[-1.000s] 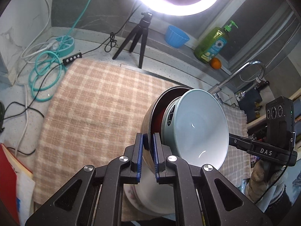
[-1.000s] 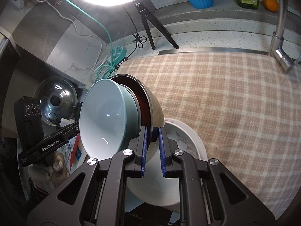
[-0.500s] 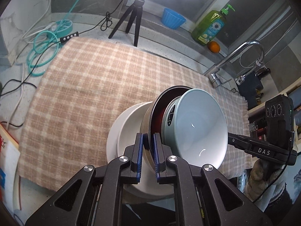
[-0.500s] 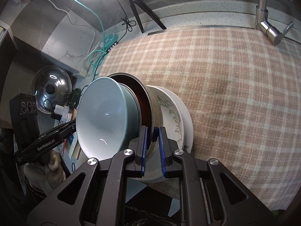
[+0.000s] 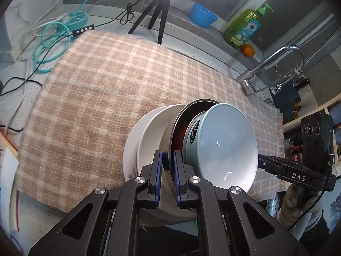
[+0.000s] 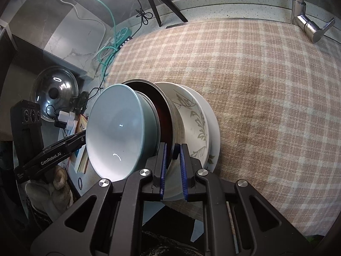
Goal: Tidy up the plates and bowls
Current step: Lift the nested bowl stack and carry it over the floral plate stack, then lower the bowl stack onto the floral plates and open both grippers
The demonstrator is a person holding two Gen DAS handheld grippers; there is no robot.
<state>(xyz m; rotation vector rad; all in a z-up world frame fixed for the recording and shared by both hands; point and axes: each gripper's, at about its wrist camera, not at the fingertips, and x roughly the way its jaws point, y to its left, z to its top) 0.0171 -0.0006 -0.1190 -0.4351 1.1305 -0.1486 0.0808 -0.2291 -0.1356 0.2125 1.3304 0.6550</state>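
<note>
Left hand-held gripper (image 5: 168, 164) clamped tight, angled downward; right hand-held gripper (image 6: 172, 156) likewise; gloved hands.

A speckled grey countertop (image 5: 12, 98) carried a beige checked cloth (image 5: 102, 98) over most of its middle. On the cloth, toward five o'clock in the left wrist view, sat a white plate (image 5: 130, 149) with other dishes nested on it. Directly on the counter beyond the cloth, a black tripod (image 5: 157, 19) stood at twelve o'clock, and coiled teal cable (image 5: 51, 42) with a black button strip (image 5: 83, 29) lay at ten o'clock.
</note>
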